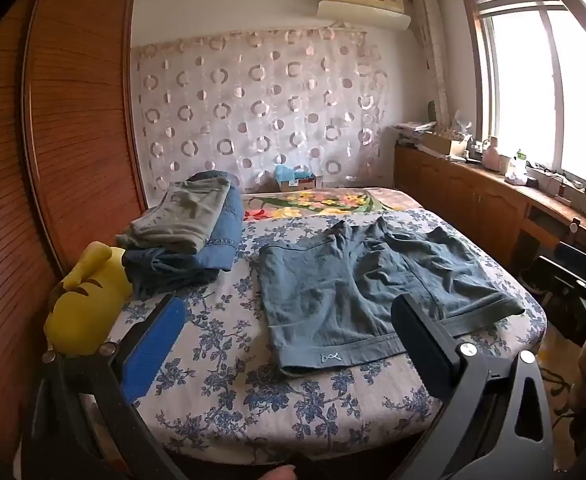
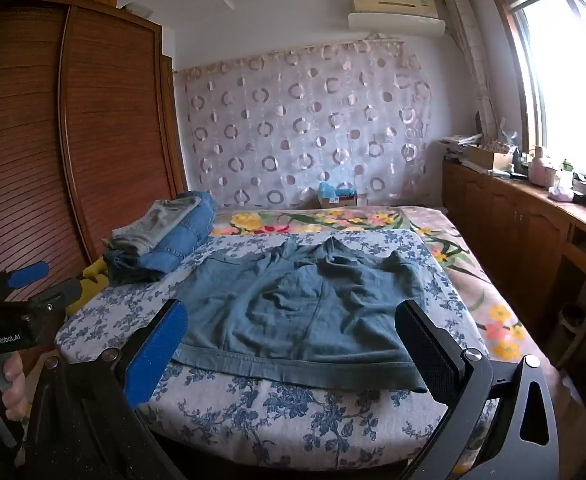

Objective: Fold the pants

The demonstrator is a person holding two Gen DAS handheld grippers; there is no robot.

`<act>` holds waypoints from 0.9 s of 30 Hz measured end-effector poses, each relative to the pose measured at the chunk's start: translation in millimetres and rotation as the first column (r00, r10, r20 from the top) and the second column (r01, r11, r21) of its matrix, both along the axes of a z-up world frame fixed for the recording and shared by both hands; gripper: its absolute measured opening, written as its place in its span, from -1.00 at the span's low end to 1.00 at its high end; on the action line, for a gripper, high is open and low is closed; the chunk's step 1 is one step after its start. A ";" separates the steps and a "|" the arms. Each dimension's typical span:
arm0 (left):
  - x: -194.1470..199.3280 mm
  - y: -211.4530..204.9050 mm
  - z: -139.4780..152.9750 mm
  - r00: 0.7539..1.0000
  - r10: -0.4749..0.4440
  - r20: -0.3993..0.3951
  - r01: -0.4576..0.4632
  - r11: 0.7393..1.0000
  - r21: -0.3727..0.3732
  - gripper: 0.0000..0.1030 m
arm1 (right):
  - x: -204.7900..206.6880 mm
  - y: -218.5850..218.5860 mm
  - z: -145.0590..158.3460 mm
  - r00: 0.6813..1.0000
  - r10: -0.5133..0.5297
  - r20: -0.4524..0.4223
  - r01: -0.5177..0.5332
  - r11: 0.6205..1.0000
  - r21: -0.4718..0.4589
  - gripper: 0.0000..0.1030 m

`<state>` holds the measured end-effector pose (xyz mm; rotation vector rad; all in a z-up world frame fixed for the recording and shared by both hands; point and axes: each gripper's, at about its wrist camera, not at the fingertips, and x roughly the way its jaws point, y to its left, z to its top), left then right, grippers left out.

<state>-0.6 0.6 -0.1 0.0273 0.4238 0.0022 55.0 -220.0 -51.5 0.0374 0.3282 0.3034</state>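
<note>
Looking at the bed [image 1: 253, 400] first, since it fills most of the room: blue-flowered sheet on the near half, a bright floral blanket [image 1: 325, 200] further back. On the left side by the wardrobe [image 1: 73, 120] sits a stack of folded clothes [image 1: 189, 236], grey on top of denim, with a yellow plush toy [image 1: 89, 304] just beside it.

The pants [image 2: 305, 312], really a pair of teal shorts, lie spread flat on the near half of the bed, not folded yet as far as I can tell. Waistband points away toward the curtain, both leg hems face the near edge, so the wide side runs left to right.

Both tools hover over the near edge, jaws wide apart, nothing in them. The right hand-held gripper [image 2: 293, 356] is pretty much centred on the hems and looks nearer. The left hand-held gripper [image 1: 289, 340] sits off toward the left leg hem.

Only container I can spot is a cardboard box [image 1: 297, 182] past the bed, with something turquoise in it.
</note>
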 end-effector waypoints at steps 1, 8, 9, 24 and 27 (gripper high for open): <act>1.2 -0.5 0.1 1.000 -0.004 -0.017 0.004 1.000 0.007 1.00 | 0.0 -0.2 0.0 1.000 -0.003 -0.004 0.003 1.000 0.006 1.00; 1.6 -2.0 1.2 1.000 -0.004 -0.011 0.005 1.000 0.008 1.00 | 1.0 -0.1 0.2 1.000 -0.001 0.000 0.001 1.000 0.003 1.00; 1.3 0.5 -0.2 1.000 -0.004 -0.018 0.004 1.000 -0.009 1.00 | 1.4 -0.6 0.5 1.000 -0.001 0.000 0.001 1.000 0.005 1.00; -5.0 -8.3 4.7 1.000 -0.008 -0.006 0.008 1.000 -0.004 1.00 | -2.7 -3.5 -0.2 1.000 0.000 0.003 0.000 1.000 0.009 1.00; -7.7 -8.6 8.2 1.000 -0.009 -0.005 0.008 1.000 -0.009 1.00 | -3.6 -1.1 1.4 1.000 -0.002 0.005 0.002 1.000 0.007 1.00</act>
